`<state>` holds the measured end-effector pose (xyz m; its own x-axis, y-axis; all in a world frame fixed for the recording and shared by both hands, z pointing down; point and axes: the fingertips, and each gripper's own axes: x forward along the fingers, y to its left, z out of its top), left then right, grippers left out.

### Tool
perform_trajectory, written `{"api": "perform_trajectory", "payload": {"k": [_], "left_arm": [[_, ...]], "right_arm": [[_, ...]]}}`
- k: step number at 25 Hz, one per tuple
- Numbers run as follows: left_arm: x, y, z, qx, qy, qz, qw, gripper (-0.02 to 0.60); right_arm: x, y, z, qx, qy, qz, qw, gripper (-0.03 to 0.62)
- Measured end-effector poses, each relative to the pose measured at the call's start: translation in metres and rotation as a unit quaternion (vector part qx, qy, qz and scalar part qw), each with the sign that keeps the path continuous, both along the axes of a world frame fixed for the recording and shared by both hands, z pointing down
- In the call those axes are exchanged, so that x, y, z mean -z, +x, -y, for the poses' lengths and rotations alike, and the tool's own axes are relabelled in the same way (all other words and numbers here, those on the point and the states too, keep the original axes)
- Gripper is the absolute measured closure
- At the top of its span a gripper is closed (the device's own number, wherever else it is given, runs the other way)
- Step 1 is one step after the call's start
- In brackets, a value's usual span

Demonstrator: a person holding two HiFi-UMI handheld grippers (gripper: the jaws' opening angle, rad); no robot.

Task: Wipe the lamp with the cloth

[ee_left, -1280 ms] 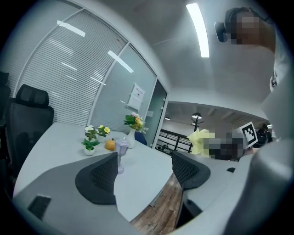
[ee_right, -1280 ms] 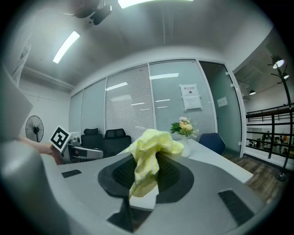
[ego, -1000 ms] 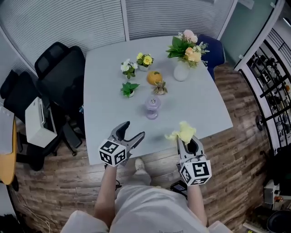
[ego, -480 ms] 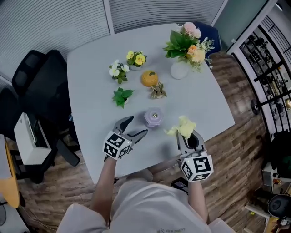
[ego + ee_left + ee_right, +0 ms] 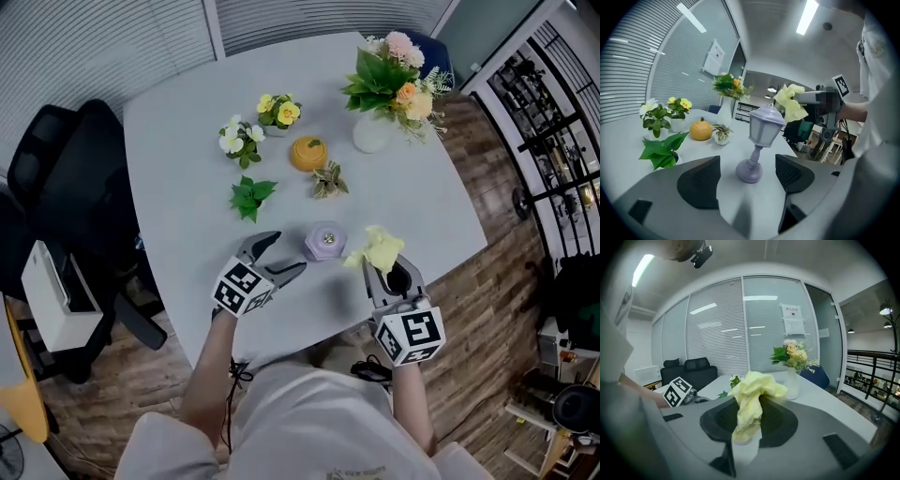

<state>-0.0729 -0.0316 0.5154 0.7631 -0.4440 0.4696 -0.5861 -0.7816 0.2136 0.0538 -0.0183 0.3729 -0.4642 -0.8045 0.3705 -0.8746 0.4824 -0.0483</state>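
Observation:
A small lilac lantern-shaped lamp (image 5: 325,241) (image 5: 761,140) stands upright near the front edge of the grey table (image 5: 187,141). My left gripper (image 5: 277,258) (image 5: 745,176) is open, its jaws spread to either side of the lamp's base just short of it. My right gripper (image 5: 384,264) (image 5: 746,420) is shut on a crumpled yellow cloth (image 5: 379,248) (image 5: 750,397), held just right of the lamp and a little above the table. In the left gripper view the cloth (image 5: 790,101) hangs beside the lamp's top.
Behind the lamp sit a green leafy plant (image 5: 249,196), a small succulent (image 5: 328,180), an orange pumpkin (image 5: 310,152), two little flower pots (image 5: 236,141) (image 5: 277,112) and a white vase of flowers (image 5: 373,131). A black office chair (image 5: 66,178) stands at the table's left.
Both grippers have moved forward over the table edge toward the lamp. The left gripper's open jaws now flank the lamp's base, and the cloth has come up beside the lamp.

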Motion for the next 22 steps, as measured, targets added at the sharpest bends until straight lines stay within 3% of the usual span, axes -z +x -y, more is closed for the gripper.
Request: {"api": "perform_trajectory", "payload": {"k": [10, 22], "left_arm": [[-0.005, 0.011, -0.012, -0.071, 0.006, 0.044, 0.9965, 0.239], [-0.049, 0.030, -0.004, -0.133, -0.004, 0.110, 0.9849, 0.239]], "right_arm": [[0.012, -0.005, 0.000, 0.026, 0.002, 0.033, 0.999, 0.497], [0.020, -0.001, 0.001, 0.064, 0.012, 0.058, 0.996, 0.497]]}}
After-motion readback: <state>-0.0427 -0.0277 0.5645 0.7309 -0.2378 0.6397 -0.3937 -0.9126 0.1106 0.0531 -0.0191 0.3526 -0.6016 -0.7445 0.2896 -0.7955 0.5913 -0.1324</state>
